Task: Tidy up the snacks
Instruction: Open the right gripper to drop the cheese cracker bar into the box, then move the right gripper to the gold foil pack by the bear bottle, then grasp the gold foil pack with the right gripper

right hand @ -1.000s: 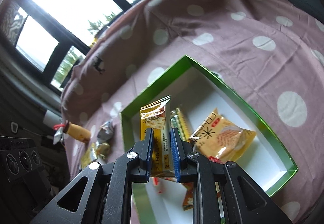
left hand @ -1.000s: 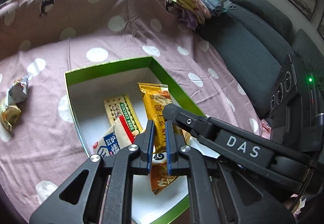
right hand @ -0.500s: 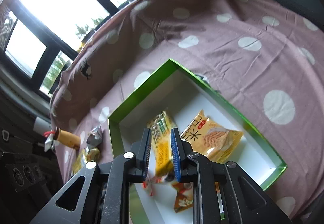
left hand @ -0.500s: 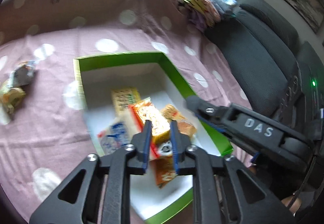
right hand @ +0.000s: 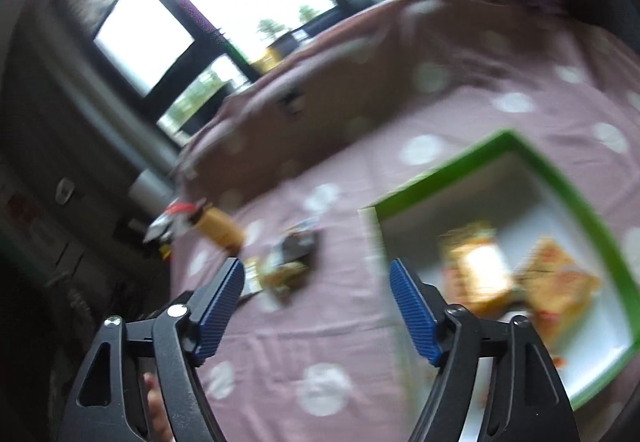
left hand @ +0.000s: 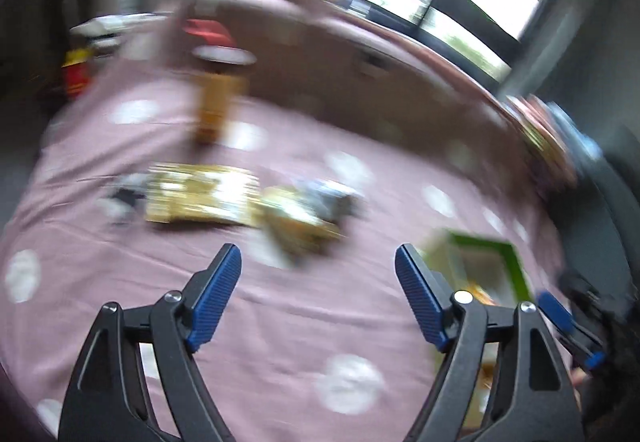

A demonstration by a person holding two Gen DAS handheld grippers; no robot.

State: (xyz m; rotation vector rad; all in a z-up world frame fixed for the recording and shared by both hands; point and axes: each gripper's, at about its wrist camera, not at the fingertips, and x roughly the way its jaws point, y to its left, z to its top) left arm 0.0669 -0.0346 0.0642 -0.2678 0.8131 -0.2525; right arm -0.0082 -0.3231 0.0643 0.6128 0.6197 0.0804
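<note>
No legible writing anywhere, both views blurred. Left hand-held gripper point(left hand: 318, 262) spread wide, empty, above loose snack packets point(left hand: 240, 202) on the dotted pink cloth point(left hand: 280, 322). Right hand-held gripper point(right hand: 316, 278) likewise agape, beside the green box point(right hand: 580, 182) holding orange packets point(right hand: 556, 282); box interior clear only in the right view.

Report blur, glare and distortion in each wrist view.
Left wrist view: heavy motion blur smears the snacks and green box; windows blown out white; fisheye bends the cloth; the left gripper stays sharp. Right wrist view: milder blur, window glare, right gripper crisp.
</note>
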